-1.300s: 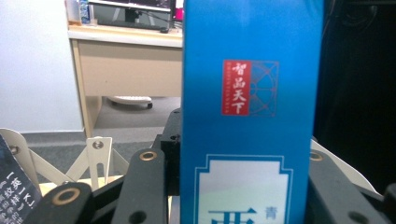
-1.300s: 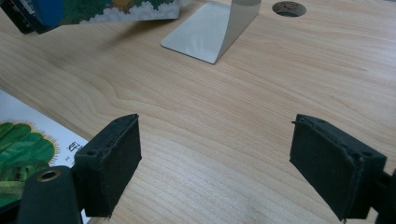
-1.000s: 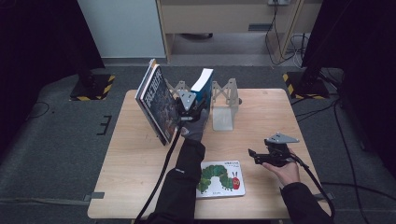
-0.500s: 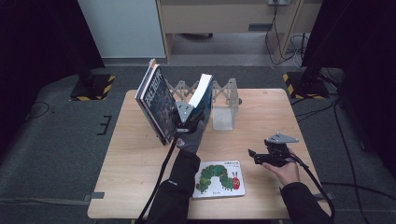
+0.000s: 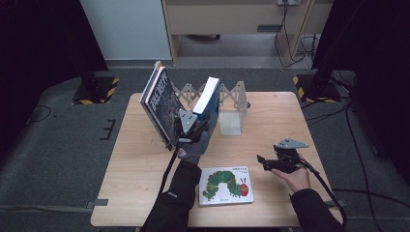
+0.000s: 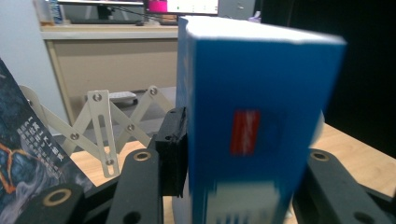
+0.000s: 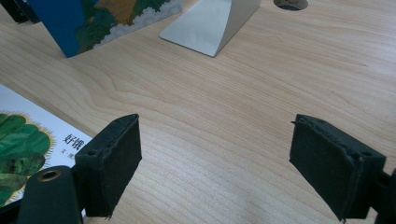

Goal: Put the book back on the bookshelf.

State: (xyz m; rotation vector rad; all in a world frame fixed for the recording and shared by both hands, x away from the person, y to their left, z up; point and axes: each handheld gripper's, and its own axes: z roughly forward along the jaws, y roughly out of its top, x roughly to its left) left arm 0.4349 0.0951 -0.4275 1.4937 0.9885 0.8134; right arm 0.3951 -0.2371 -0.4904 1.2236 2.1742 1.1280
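Blue book [image 6: 261, 126] between jaws, upright

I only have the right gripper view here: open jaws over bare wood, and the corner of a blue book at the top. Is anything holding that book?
Observer: Yes, the left gripper is clamped on the blue book, near its lower end.
Reviewer: Is the book standing straight?
Observer: No. In the high view it is tilted, with its top leaning to the right.
Reviewer: Anything next to it?
Observer: A dark book leans just to its left, at the left end of a folding rack.
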